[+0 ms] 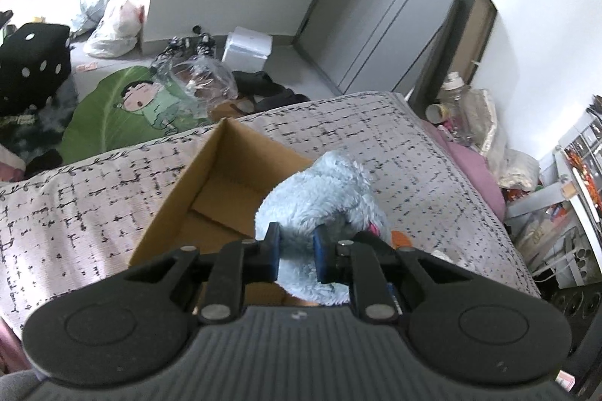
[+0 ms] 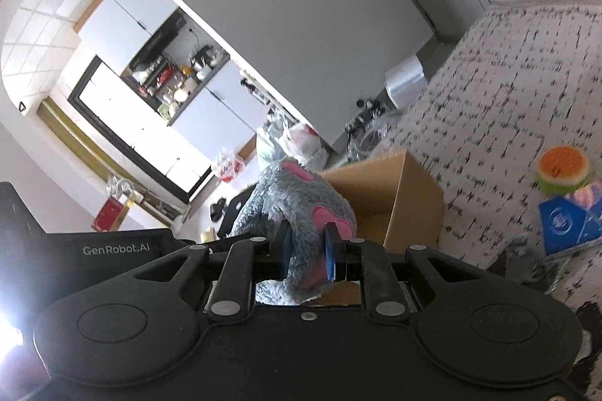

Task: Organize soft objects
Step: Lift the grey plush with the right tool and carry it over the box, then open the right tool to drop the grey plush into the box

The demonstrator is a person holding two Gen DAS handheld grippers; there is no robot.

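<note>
A fluffy light-blue plush toy (image 1: 320, 190) with pink patches hangs over an open cardboard box (image 1: 210, 183) on the bed. My left gripper (image 1: 296, 250) is shut on one part of the plush, its blue pads pressed into the fur. In the right wrist view my right gripper (image 2: 305, 252) is shut on another part of the same plush toy (image 2: 297, 198), where the pink patches show, with the cardboard box (image 2: 399, 198) just behind it. A soft burger-shaped toy (image 2: 562, 169) lies on the bedcover to the right.
The bed (image 1: 414, 145) has a pale cover with black dashes. A blue packet (image 2: 572, 216) lies near the burger toy. The floor beyond holds a green leaf-shaped mat (image 1: 124, 104), plastic bags (image 1: 113, 25) and a black dotted cushion (image 1: 34, 62). Clutter stands beside the bed (image 1: 462, 115).
</note>
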